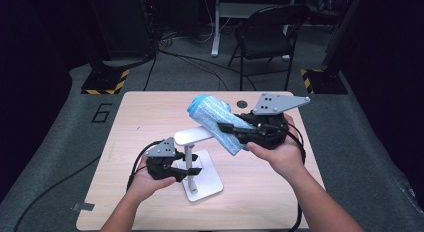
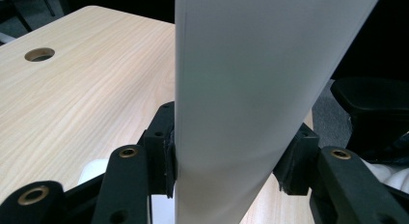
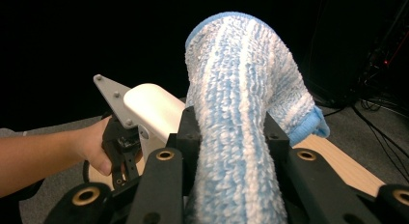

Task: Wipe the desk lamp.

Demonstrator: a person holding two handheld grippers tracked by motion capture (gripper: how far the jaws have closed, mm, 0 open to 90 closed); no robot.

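The right claw (image 1: pixel 231 132) is clamped mid-length on a soft, light blue-striped sleeve (image 1: pixel 218 119) (best pinched there), while the left claw (image 1: pixel 189 171) clamps the stiff white stand (image 1: pixel 190 159) beside it.

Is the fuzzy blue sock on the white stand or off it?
Partly on. The sock wraps the far end of the stand's white arm, whose near end is bare. The right claw pinches the sock.
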